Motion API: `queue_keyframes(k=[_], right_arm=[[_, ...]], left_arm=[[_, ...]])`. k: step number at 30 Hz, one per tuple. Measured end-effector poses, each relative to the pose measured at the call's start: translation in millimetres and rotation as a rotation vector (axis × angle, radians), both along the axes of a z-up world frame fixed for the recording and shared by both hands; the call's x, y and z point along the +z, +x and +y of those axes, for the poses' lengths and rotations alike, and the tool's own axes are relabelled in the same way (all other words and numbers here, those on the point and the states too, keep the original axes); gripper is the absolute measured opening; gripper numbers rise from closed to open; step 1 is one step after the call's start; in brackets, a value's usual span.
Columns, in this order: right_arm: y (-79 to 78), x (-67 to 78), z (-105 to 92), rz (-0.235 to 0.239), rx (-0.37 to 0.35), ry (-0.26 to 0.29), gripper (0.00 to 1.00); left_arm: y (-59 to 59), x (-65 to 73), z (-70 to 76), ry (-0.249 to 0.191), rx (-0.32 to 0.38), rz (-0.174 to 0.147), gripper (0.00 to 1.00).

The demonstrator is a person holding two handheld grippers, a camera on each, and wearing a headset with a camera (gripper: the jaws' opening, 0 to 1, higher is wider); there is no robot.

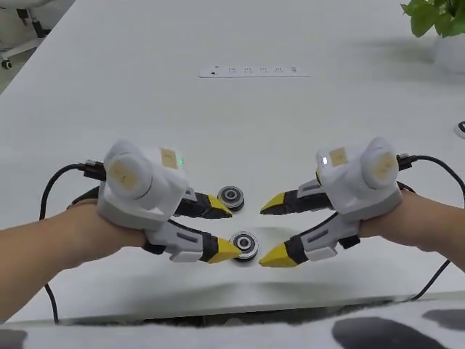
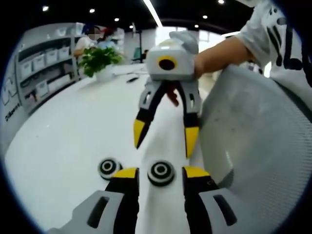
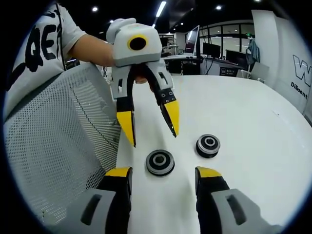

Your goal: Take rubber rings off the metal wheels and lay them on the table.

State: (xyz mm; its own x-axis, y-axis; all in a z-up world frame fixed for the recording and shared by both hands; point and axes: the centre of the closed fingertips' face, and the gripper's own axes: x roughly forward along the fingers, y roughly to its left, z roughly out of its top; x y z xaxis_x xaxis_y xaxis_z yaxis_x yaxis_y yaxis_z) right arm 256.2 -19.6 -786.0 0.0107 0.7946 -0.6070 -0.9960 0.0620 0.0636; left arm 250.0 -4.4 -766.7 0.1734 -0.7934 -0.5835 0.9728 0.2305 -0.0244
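Two small metal wheels with black rubber rings lie flat on the white table (image 1: 240, 116). The nearer wheel (image 1: 244, 245) (image 2: 161, 172) (image 3: 160, 162) sits between the facing tips of both grippers. The farther wheel (image 1: 231, 195) (image 2: 109, 167) (image 3: 208, 145) lies a little behind it. My left gripper (image 1: 225, 227) (image 2: 161, 175) (image 3: 151, 122) is open, its yellow tips flanking the near wheel without touching it. My right gripper (image 1: 274, 230) (image 3: 163, 174) (image 2: 165, 138) is open too, pointing at the left one from the other side of the same wheel.
A white power strip (image 1: 253, 71) lies flat at mid-table, far from the wheels. A potted plant (image 1: 436, 18) stands at the far right corner. The table's front edge runs just under the grippers. A mesh chair back (image 3: 58, 141) is close behind that edge.
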Motion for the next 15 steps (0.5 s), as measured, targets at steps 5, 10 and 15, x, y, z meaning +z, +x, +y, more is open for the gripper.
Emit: queue_keyframes(k=[5, 10, 15], right_arm=[[-0.1, -0.9, 0.3, 0.001, 0.001, -0.002, 0.49], [-0.5, -2.1, 0.1, 0.004, 0.001, -0.004, 0.49], [-1.6, -2.8, 0.0, 0.008, 0.001, -0.004, 0.49]], left_arm=[[-0.1, -6.8, -1.8, 0.010, -0.010, 0.011, 0.33], [-1.4, -14.9, -5.0, 0.031, -0.026, 0.020, 0.30], [0.2, -17.3, -8.4, 0.036, -0.029, 0.023, 0.26]])
